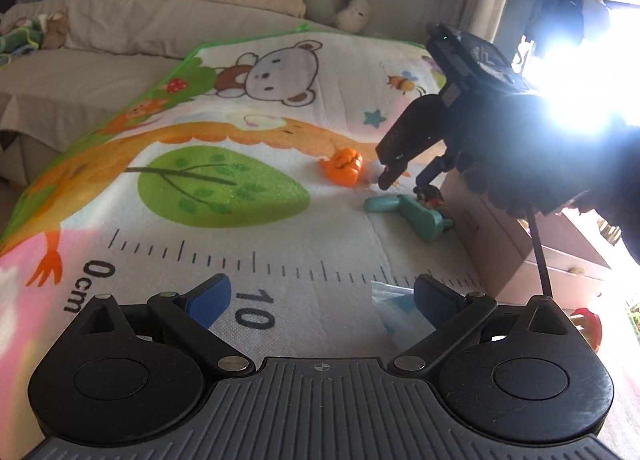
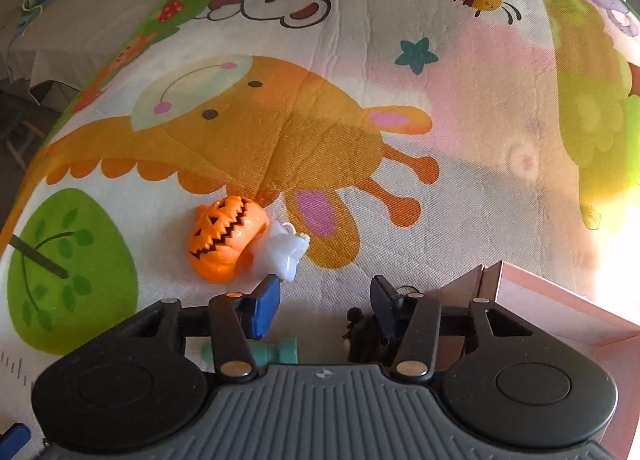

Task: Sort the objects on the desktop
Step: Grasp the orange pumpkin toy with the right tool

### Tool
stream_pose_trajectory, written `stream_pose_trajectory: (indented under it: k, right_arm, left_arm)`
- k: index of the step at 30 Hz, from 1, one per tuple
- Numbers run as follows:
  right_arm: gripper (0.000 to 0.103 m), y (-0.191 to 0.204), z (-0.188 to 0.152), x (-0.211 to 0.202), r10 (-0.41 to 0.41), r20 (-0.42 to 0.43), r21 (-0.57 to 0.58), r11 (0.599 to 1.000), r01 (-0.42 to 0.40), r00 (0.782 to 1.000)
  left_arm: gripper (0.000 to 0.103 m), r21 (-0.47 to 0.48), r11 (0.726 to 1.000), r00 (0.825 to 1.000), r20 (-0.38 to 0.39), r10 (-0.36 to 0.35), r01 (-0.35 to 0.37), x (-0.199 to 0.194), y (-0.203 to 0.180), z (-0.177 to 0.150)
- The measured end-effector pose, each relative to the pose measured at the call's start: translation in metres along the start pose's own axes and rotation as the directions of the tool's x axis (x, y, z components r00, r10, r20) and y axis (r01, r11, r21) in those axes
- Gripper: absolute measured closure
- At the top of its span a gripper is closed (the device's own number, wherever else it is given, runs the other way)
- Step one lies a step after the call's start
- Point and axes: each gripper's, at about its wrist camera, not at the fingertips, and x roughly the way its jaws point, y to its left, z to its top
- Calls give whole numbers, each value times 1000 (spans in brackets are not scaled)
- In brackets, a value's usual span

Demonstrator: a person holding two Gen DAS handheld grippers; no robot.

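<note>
Pumpkin toy (image 2: 226, 238) — orange, with a jagged carved grin — lies on the cartoon mat (image 2: 360, 108), touching a white star-shaped toy (image 2: 282, 254) beside it. The right gripper (image 2: 324, 310) hangs over the mat near a pink box (image 2: 560, 300), jaws part-way apart with nothing pinched, a teal toy (image 1: 404, 210) and a small dark figure (image 2: 362, 334) below. The left gripper (image 1: 322, 300) is spread wide and empty, a clear plastic packet (image 1: 394, 310) by its right finger.

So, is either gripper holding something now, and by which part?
Nothing is held. The left gripper is wide open over the mat; the right gripper is open too, near the pumpkin.
</note>
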Motion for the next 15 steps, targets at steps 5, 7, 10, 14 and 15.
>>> stream_pose_trajectory:
  k: [5,7,10,14,15]
  right_arm:
    - [75,-2,-10,-6,90,-51,21,996,-89,995]
    - [81,1,-22,-14,123,-77,14,992,-122,989]
    - [81,3,-51,-28,183,-131,25,983,-182,974]
    - [81,11,-90,-60,276,-229,-27,957,-289,934]
    - [78,14,-94,-71,273,-210,-59,955,-291,939]
  left_arm:
    - [2,-27,1000,1000,1,0,0,0,5,1]
    - [2,-30,1000,1000,-2,0,0,0,5,1]
    - [2,-22,1000,1000,3,1,-1,-1,4,1]
    - [2,-2,1000,1000,-7,3,-3,1,0,0]
    - [1,2,1000,1000,-12,-6,6,1,-2,0]
